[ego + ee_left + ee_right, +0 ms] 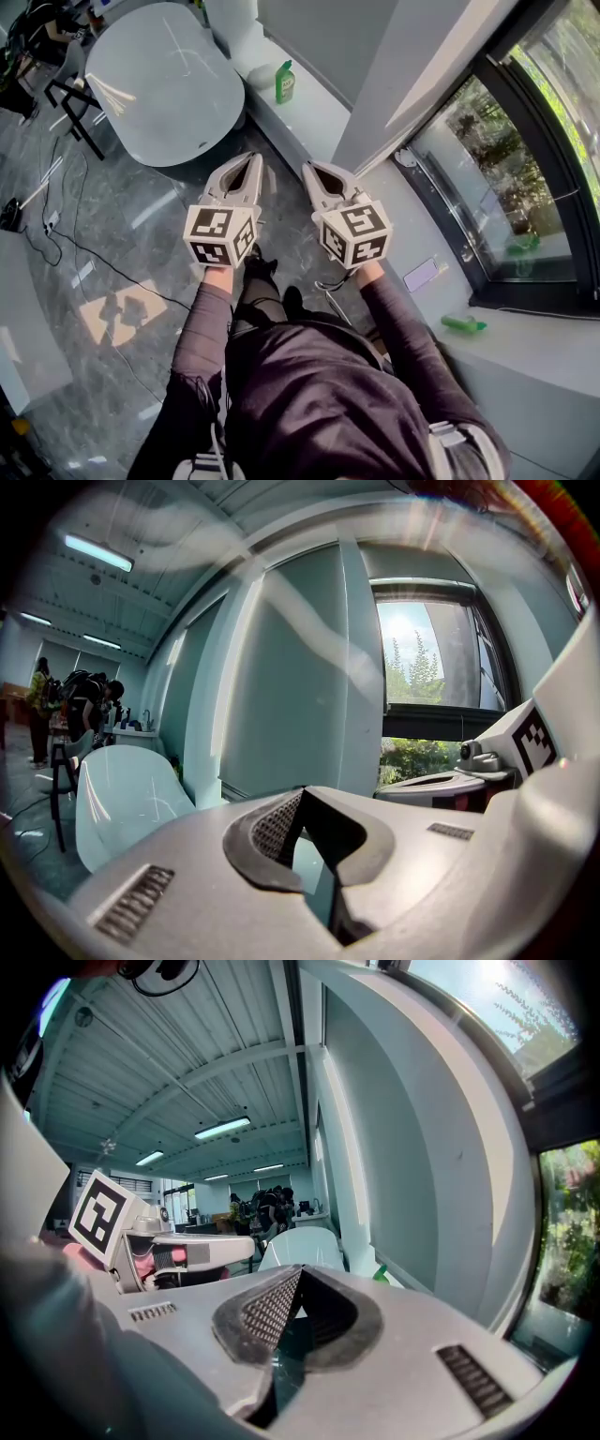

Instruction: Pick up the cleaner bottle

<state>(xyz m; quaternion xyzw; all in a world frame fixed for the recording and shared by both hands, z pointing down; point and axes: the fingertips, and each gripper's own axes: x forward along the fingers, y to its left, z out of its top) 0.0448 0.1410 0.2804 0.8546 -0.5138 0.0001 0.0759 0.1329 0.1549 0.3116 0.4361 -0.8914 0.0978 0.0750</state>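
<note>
The green cleaner bottle (284, 82) stands upright on a grey window ledge (319, 117), far ahead of both grippers. In the right gripper view only its green top (380, 1274) peeks past the jaw. My left gripper (251, 161) and right gripper (310, 170) are held side by side over the floor, both pointing toward the ledge. Each is shut with its tips touching and nothing between them, as the left gripper view (302, 794) and the right gripper view (298, 1270) show. The bottle is hidden in the left gripper view.
A white bathtub (164, 84) stands left of the ledge, with a black stool (80, 105) beside it. A second green object (463, 324) and a flat lilac item (421, 275) lie on the sill by the window. Cables (66, 239) cross the floor. People (84, 710) stand far back.
</note>
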